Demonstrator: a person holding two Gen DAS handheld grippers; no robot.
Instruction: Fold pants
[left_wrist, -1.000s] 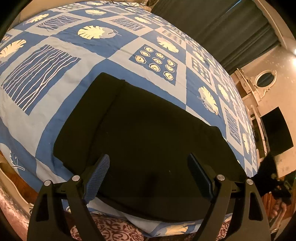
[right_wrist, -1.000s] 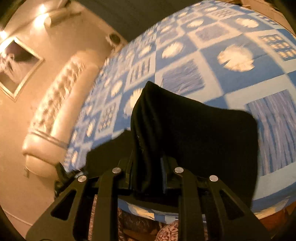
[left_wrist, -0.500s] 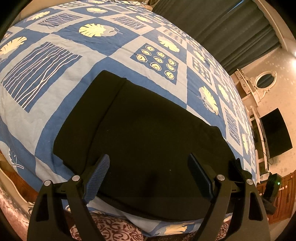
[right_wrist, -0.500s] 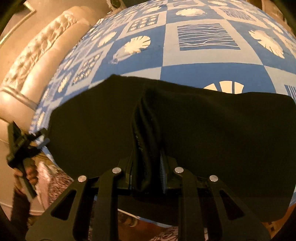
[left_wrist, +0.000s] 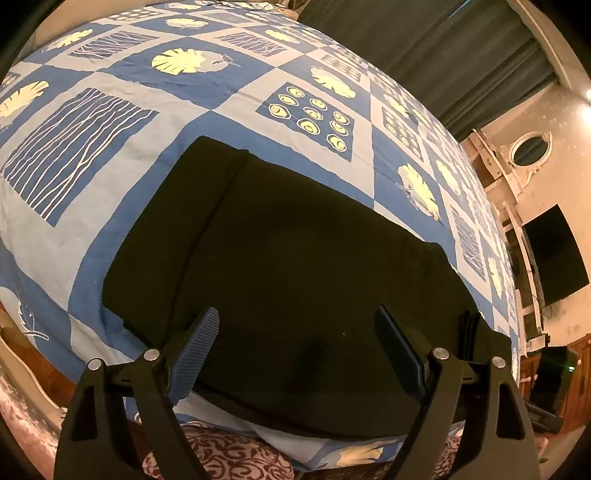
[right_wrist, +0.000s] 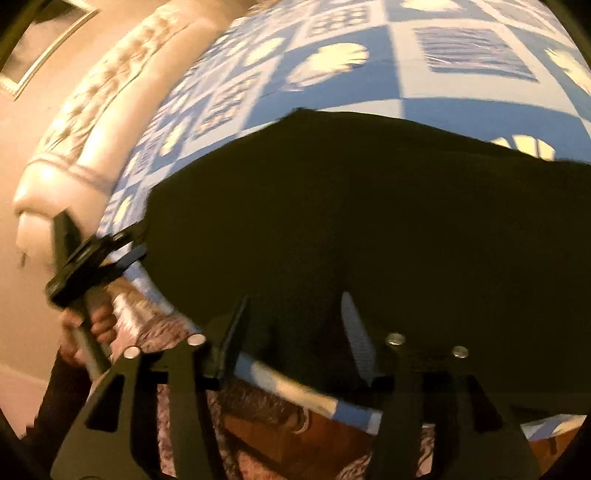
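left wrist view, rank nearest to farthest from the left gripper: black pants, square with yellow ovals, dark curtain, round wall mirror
From the left gripper:
1. black pants, lying flat just beyond its open fingers.
2. square with yellow ovals, on the bedspread past the pants' far edge.
3 and 4. dark curtain at top and round wall mirror at right: too close to call.

You're in a home bedroom: ahead of your tongs lies a bed's patterned quilt (left_wrist: 110, 155), a padded headboard (right_wrist: 92, 122) left.

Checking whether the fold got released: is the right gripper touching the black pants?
Cannot tell. In the right wrist view, the right gripper stands open over the black pants, jaws having just opened, but blur hides any gap.
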